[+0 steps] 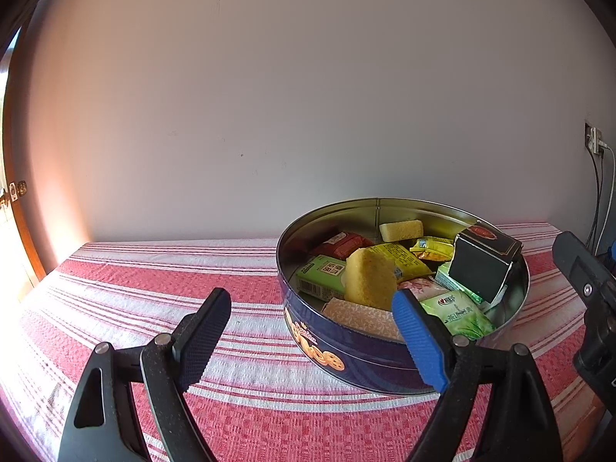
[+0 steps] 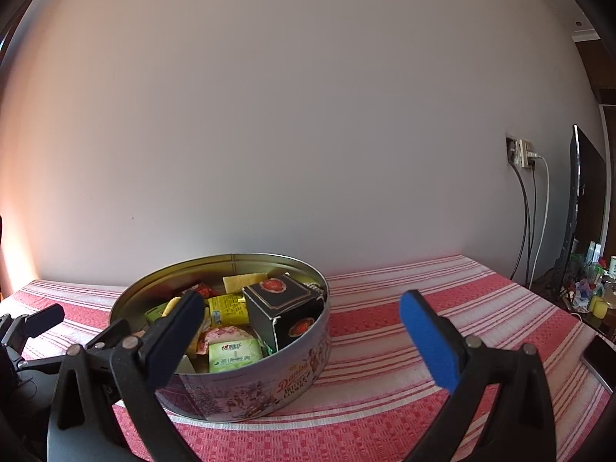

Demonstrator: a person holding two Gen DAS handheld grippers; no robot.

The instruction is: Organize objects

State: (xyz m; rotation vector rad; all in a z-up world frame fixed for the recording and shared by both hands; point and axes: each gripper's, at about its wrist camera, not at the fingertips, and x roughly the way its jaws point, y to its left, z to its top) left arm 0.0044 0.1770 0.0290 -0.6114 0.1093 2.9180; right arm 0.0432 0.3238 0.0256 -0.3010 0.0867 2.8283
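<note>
Both the left gripper [image 1: 312,340] and right gripper [image 2: 304,340] hang spread wide, grasping nothing, flanking the round cookie tin [image 2: 269,385] on the striped tablecloth [image 1: 154,269] (snack packets, a black box [image 2: 277,308], perhaps sponges inside).

The bench [image 1: 134,281], under a red-and-white striped cloth, lies bare from its left edge up to the round cookie tin [image 1: 365,362], so there is open room to pass on that side. In the right wrist view the cloth is likewise bare from the tin [image 2: 269,381] to the right edge. The tin's upright wall blocks any low sideways approach; its open top is crowded, with a black box [image 2: 281,308] and a tilted yellow sponge [image 1: 369,277] rising above the rim. The wall [image 1: 269,115] closes off the far edge. Past the right edge hang cables [image 2: 535,223], with a dark screen [image 2: 585,200] and clutter behind.
</note>
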